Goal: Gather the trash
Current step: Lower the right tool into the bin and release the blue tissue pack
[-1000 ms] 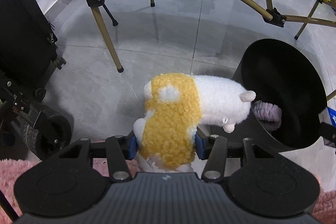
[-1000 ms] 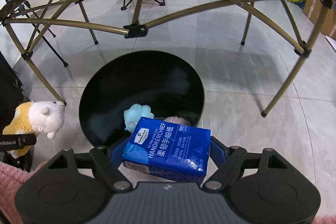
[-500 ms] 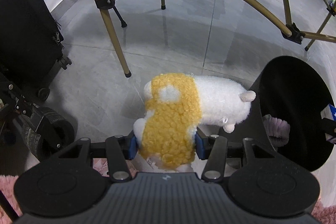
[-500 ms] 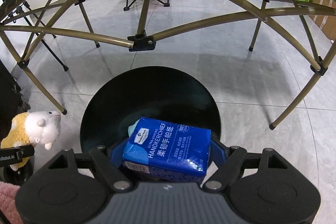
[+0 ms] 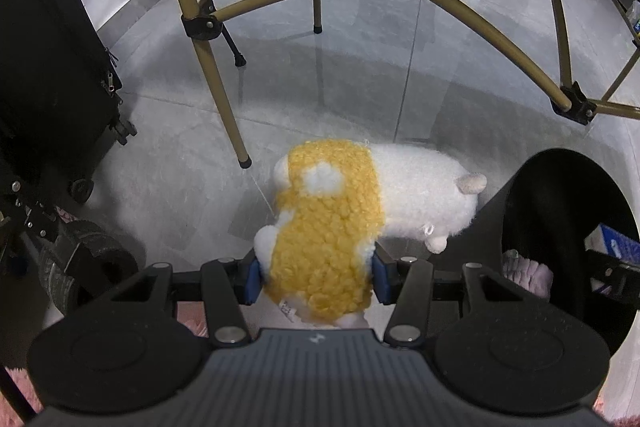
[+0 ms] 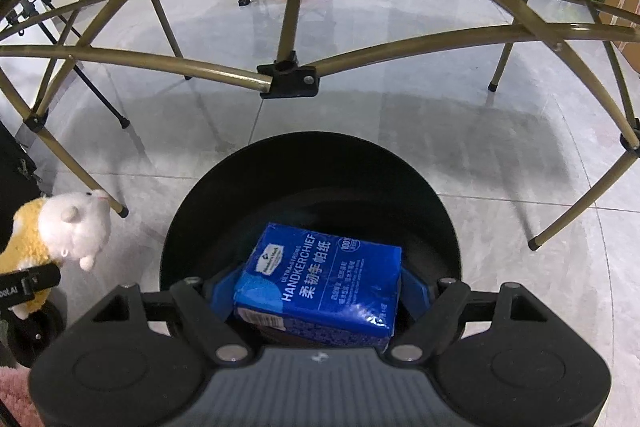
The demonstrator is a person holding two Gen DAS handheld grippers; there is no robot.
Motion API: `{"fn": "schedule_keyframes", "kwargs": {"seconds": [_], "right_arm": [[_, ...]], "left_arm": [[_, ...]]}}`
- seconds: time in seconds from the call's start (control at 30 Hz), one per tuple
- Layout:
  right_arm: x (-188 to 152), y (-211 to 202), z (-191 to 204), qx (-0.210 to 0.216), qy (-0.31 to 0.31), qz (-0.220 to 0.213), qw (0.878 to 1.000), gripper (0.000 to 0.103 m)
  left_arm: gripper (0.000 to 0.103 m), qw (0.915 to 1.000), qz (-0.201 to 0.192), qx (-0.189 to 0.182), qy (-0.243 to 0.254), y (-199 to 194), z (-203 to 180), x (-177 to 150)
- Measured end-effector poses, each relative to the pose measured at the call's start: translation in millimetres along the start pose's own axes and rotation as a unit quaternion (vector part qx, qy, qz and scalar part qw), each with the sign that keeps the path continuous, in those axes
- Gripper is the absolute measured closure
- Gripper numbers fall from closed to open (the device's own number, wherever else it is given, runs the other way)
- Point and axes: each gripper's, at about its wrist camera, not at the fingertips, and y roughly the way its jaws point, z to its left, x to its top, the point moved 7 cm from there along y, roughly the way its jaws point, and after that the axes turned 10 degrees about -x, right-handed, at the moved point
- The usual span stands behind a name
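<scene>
While the right gripper [image 6: 320, 291] hung over the mouth of the round black plastic trash bin [image 6: 440, 223], its blue-padded jaws were clamped on the short ends of a blue plastic-wrapped pack of handkerchief tissues [image 6: 324, 283]. The pack's long axis ran across the jaws, and it sat inside the outline of the bin's rim, so a plain release would likely drop it straight in. The left gripper [image 5: 316, 277] was closed on the yellow body of a fluffy white-and-yellow plush sheep [image 5: 340, 219], whose white head pointed right, toward the bin. In the left wrist view the bin [image 5: 520, 211] lay off to the right of the sheep, with only the head near its rim. By that reading the right hand was the one placed to let go, while the left needed to carry rightward first. A pale purple fuzzy item [image 5: 524, 271] lay inside the bin.
</scene>
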Motion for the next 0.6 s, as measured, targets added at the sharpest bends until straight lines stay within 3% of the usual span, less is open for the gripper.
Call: {"fn": "schedule_keyframes", "kwargs": {"seconds": [0.6], "right_arm": [[1, 37, 29, -0.008, -0.008, 0.042, 0.999, 0.024]], "left_arm": [[0.052, 0.9999, -0.007, -0.007, -0.007, 8, 0, 20]]}}
